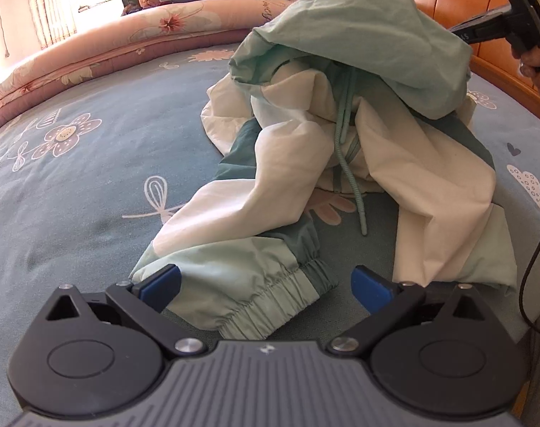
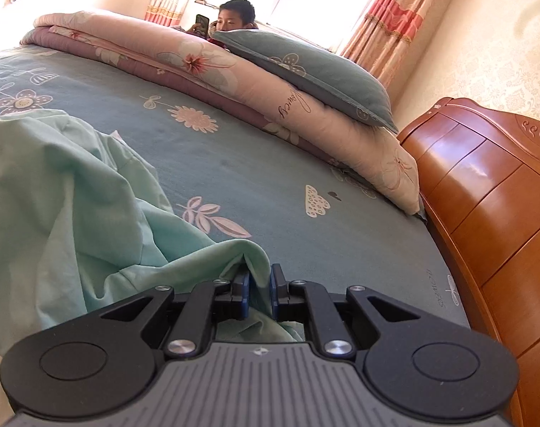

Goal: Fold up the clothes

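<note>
A mint, white and dark teal hooded jacket [image 1: 341, 135] is heaped on the blue floral bedsheet [image 1: 74, 185]. Its mint hood [image 1: 369, 39] is lifted high at the upper right, with a drawstring [image 1: 344, 149] dangling below. One elastic sleeve cuff [image 1: 270, 295] lies between the wide-apart fingers of my left gripper [image 1: 266, 283], which is open and low over the bed. My right gripper [image 2: 260, 290] is shut on a fold of the mint hood fabric [image 2: 74, 206]. That right gripper [image 1: 519, 10] also shows at the top right of the left wrist view, held by a hand.
A folded pink floral quilt [image 2: 198, 67] with a teal pillow [image 2: 312, 74] on top lies along the far side of the bed. A wooden headboard [image 2: 490, 213] stands at the right. A person [image 2: 234, 17] with a phone sits behind the quilt. Curtains [image 2: 387, 25] hang at the window.
</note>
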`<state>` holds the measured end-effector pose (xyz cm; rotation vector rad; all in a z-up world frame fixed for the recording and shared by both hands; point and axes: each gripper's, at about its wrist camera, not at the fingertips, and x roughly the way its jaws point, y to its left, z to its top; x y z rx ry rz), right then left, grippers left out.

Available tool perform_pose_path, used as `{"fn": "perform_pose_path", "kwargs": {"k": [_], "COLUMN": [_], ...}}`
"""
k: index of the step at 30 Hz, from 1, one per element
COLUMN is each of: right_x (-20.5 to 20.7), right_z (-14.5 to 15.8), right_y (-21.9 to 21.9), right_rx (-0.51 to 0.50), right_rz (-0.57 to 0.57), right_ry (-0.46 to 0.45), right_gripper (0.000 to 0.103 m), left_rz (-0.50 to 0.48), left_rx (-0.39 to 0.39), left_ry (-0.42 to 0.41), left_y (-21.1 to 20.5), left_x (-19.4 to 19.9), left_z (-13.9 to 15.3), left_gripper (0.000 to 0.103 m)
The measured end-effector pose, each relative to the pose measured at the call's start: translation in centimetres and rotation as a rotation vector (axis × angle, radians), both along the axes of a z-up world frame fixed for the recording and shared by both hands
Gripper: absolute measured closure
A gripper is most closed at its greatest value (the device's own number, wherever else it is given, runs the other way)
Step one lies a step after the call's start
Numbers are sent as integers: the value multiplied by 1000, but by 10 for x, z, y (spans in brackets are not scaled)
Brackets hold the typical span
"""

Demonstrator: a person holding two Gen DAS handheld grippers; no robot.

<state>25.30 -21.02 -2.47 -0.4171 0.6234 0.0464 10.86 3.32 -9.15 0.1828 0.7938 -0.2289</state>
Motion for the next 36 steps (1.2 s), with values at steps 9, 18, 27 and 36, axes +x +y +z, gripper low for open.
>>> {"fn": "perform_pose_path", "kwargs": {"k": [9,18,27,36], "right_x": [7,-59,-85,-69], "right_z": [-15,21,9,-4], "right_y": [-29,-41,-45,-38], "right_rx": [82,192,97,81], "right_rz": [-46,186,331,380], "right_ry": [44,6,60,78], "right_gripper": [84,34,34,34], "left_rz": [-91,-208,-591,-526], "left_rx": [-4,210,413,223], "left_ry": [-83,-306,-322,-216], "left_y": [-15,-38,-58,-41], "left_x": [44,91,98,140], "left_z": [15,43,44,86], "left_gripper": [3,3,41,76]}}
